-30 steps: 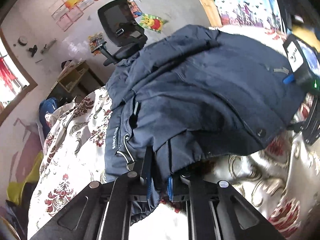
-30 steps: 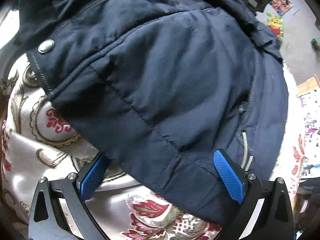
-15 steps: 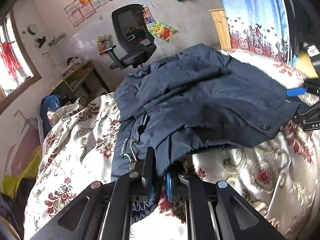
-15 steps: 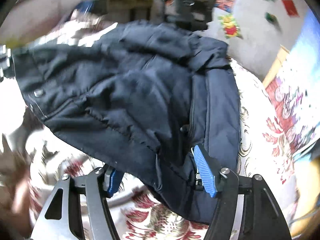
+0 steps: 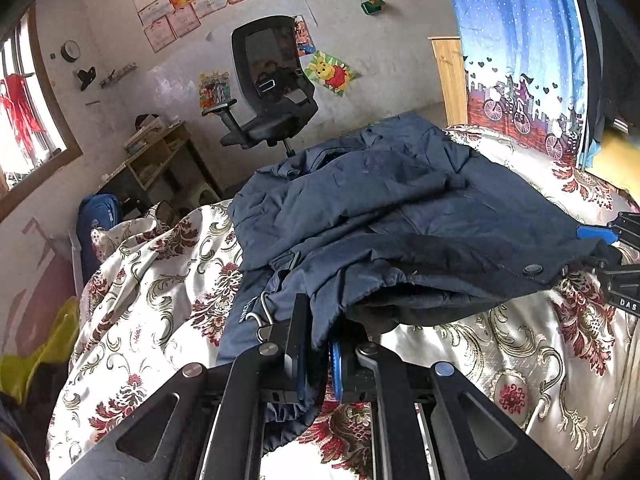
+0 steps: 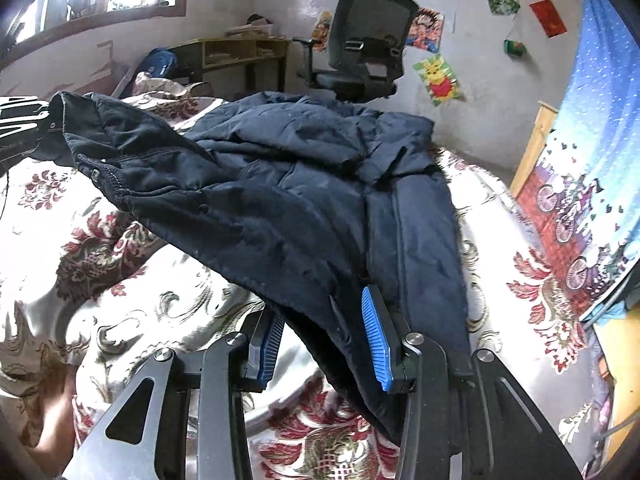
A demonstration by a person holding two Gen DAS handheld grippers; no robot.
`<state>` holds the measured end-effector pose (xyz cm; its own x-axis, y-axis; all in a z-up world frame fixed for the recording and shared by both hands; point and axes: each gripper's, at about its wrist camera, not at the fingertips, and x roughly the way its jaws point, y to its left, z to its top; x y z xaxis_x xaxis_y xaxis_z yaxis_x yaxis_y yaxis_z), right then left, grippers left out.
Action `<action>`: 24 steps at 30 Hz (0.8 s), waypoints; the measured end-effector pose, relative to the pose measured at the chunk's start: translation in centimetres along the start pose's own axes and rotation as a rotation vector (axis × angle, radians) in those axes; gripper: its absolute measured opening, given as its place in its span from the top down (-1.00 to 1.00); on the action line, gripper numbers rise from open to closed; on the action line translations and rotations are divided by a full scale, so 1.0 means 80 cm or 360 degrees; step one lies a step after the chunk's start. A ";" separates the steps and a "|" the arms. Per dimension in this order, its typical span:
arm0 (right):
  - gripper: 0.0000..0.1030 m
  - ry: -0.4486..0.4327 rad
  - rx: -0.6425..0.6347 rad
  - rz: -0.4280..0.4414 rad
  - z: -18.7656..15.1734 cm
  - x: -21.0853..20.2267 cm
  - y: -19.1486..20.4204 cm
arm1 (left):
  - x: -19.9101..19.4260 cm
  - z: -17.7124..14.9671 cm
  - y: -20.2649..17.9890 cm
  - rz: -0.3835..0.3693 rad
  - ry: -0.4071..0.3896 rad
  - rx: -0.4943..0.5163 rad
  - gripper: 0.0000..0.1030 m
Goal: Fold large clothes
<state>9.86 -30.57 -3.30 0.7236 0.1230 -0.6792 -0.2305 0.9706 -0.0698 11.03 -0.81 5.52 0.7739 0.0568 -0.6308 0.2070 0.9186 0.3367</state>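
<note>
A dark navy padded jacket (image 5: 400, 216) lies spread on the floral bedspread (image 5: 152, 304), and its near edge is lifted off the bed at both ends. My left gripper (image 5: 320, 320) is shut on the hem beside a metal hook, with bunched cloth hanging below the jaws. In the right wrist view it shows at the left edge, gripping a lifted corner (image 6: 60, 120). My right gripper (image 6: 320, 320) has the other end of the jacket's (image 6: 300, 200) hem between its blue pads (image 6: 376, 340). Its jaws are closing, and both pad faces still show beside the cloth.
A black office chair (image 5: 272, 92) stands beyond the bed by the poster-covered wall. A wooden desk (image 5: 160, 160) and a blue bag (image 5: 96, 216) sit at the left. A blue patterned curtain (image 5: 520, 60) hangs at the right. Yellow cloth (image 5: 36, 360) lies low left.
The right jaws have narrowed from wide open around the jacket hem. Both grippers have risen and pulled back, lifting the near edge of the jacket off the bed.
</note>
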 end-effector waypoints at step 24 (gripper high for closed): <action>0.88 -0.0450 0.0127 0.0040 0.018 -0.123 0.014 | -0.089 -0.035 0.023 -0.0004 -0.0130 -0.0132 0.86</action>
<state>3.42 -30.42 4.34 0.8735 0.1891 -0.4485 -0.2068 0.9783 0.0097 4.21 1.61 8.70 0.8204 0.0254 -0.5713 0.1614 0.9481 0.2739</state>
